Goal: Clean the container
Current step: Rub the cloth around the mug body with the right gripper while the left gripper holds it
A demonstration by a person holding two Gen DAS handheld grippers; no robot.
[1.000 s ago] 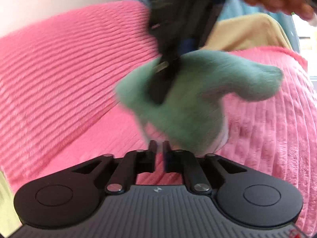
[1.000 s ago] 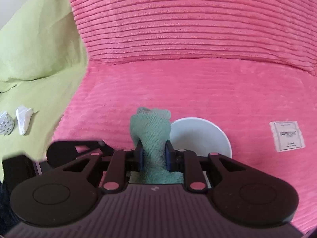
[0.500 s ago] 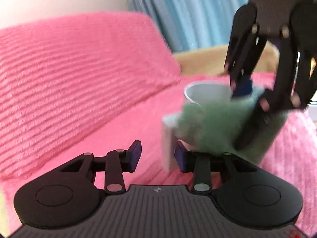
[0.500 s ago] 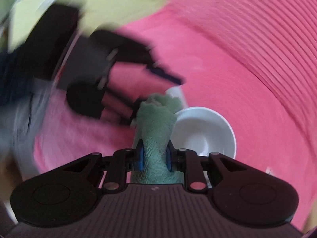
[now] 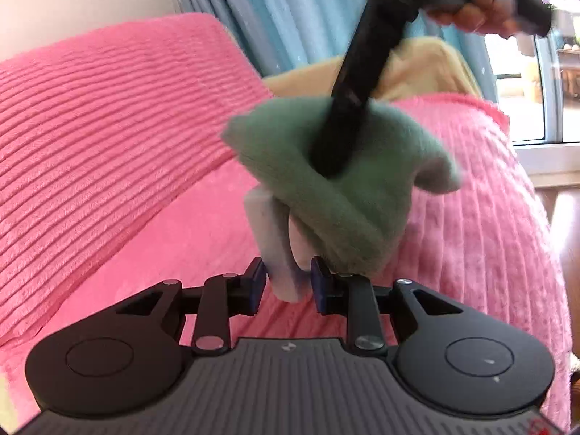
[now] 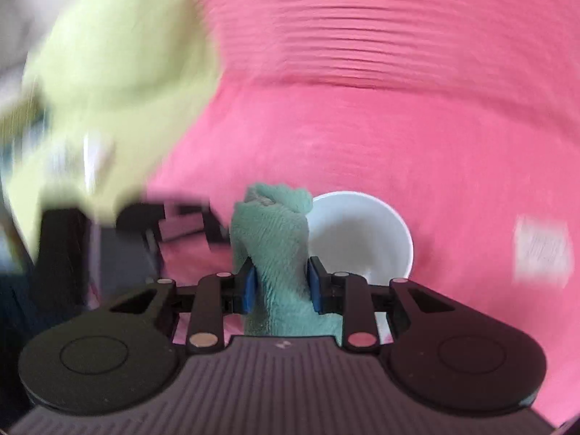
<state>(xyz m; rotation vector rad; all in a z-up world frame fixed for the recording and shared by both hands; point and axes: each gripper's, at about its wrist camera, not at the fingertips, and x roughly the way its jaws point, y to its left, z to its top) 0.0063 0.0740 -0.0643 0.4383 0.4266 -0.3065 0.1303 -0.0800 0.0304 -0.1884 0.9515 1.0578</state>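
Handling as light, rigid, slick and breakable: white cup point(image 5: 279, 250), held above pink bedcover point(image 5: 127, 166), handle clamped in left tool point(image 5: 288, 286); soft green cloth point(image 6: 275, 246) pinched in right tool point(image 6: 279, 284), pressed over rim.

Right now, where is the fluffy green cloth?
The fluffy green cloth is clamped in the right hand-held gripper, draped over the white cup whose handle sits between the left hand-held gripper fingers, above the pink ribbed blanket.
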